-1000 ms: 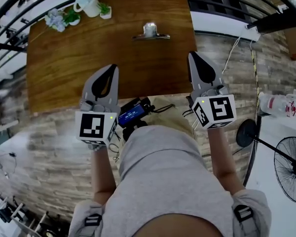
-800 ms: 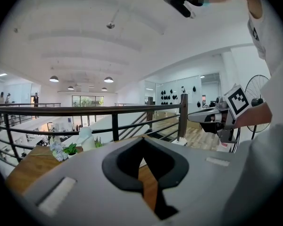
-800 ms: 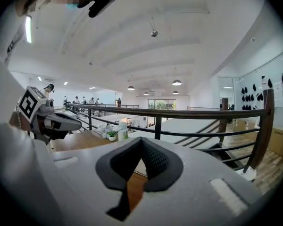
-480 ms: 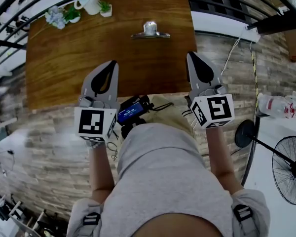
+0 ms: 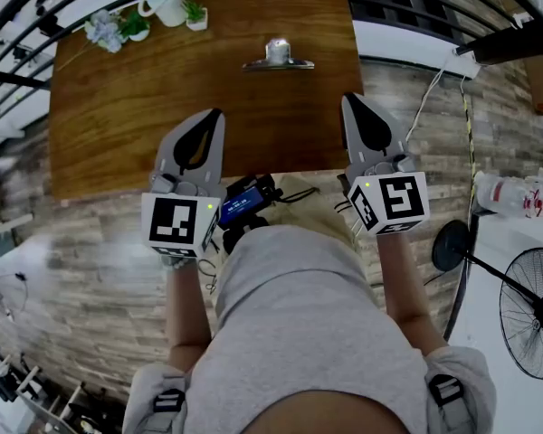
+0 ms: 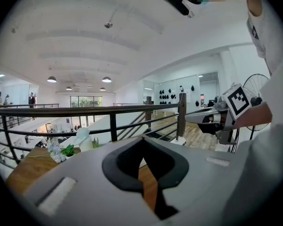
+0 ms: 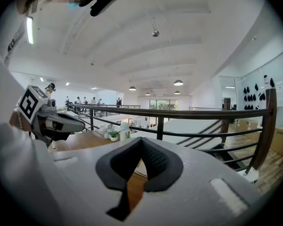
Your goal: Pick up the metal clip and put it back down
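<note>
The metal clip (image 5: 278, 58) lies on the far half of the wooden table (image 5: 145, 107), a little right of the middle. Its long axis runs left to right across the head view. The straight bar faces the person, and the rounded shiny part seems to point toward the table's far edge, though the clip is small and glare blurs it there.

Both grippers hover at the near edge, well apart from the clip. The left gripper (image 5: 215, 116) is over the table's near part and the right gripper (image 5: 347, 99) is near the right corner. Each has its jaws pressed together with nothing between them.

Only the head view shows the clip. The gripper views look level across the table to a dark railing (image 6: 113, 109) and the open hall beyond. They also show a white jug (image 6: 82, 138) beside small potted plants (image 6: 66, 150) at the table's far left corner. Each gripper view catches the other gripper at its edge.
</note>
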`<state>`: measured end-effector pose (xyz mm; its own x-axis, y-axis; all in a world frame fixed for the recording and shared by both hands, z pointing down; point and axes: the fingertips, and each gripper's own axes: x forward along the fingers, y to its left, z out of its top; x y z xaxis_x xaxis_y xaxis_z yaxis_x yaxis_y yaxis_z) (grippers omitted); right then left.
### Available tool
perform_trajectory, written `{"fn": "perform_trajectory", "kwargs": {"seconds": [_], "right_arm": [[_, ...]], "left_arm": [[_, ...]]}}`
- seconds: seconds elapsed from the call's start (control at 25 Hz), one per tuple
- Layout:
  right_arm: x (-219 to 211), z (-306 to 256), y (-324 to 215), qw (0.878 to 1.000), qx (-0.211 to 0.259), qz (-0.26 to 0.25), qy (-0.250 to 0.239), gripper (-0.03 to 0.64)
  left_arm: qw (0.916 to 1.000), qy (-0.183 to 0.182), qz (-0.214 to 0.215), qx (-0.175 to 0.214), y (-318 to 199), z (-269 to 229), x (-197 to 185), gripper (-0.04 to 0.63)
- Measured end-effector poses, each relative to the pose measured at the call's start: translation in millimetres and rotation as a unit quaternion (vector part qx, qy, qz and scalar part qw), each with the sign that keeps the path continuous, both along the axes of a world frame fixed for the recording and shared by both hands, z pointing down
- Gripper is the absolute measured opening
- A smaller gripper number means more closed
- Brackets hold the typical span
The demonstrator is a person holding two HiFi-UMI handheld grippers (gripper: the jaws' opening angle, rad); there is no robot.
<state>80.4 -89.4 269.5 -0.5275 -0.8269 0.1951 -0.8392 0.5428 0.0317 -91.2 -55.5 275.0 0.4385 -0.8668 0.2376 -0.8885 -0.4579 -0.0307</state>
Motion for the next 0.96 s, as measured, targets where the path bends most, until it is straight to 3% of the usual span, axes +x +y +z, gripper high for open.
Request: {"fn": "perform_trajectory", "kwargs": {"seconds": [0.96], "right_arm": [[4.8,6.6,-2.2,1.000,-0.008,-0.004,-0.004,0.002]], "left_arm": [[0.9999,-0.006,0.005,0.009,-1.3,0.7,12.4,0.012]]}}
